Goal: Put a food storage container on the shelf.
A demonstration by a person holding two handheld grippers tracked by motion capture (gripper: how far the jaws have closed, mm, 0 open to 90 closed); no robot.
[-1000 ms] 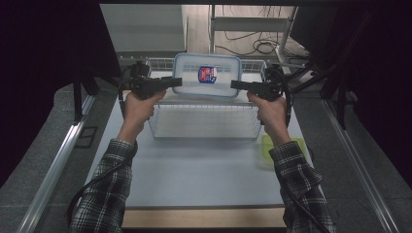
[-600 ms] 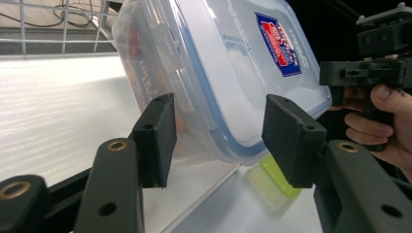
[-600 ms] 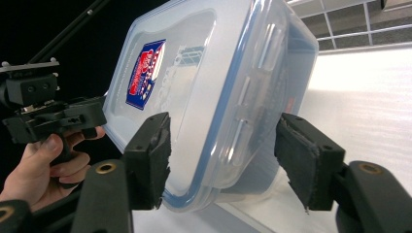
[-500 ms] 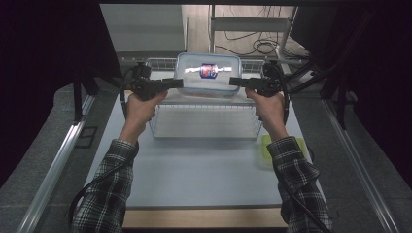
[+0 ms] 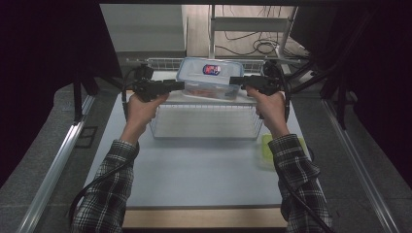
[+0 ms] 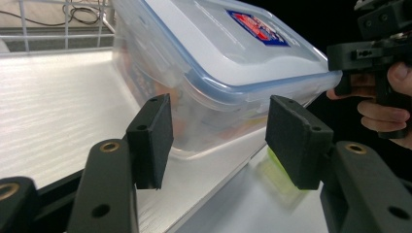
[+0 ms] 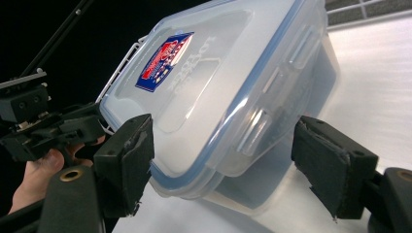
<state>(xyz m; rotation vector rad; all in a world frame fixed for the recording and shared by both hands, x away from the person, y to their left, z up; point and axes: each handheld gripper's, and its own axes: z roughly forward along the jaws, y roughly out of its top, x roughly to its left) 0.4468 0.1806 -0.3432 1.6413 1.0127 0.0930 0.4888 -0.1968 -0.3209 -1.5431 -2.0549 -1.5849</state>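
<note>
While tilted against the far side of the wire mesh basket (image 5: pixel 206 121), the clear lidded plastic food container (image 5: pixel 210 77) sits between both grippers: left gripper (image 5: pixel 177 86) half-open, right gripper (image 5: pixel 236 80) jaws just widened, neither pressing. Withdraw each sideways, level, clear of the rim.

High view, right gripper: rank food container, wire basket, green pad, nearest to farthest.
From the right gripper:
1. Food container, right at its fingers, toward the table's far middle.
2. Wire basket, just below it, toward the person.
3. Green pad, farthest, at the table's right edge by the right sleeve.
</note>
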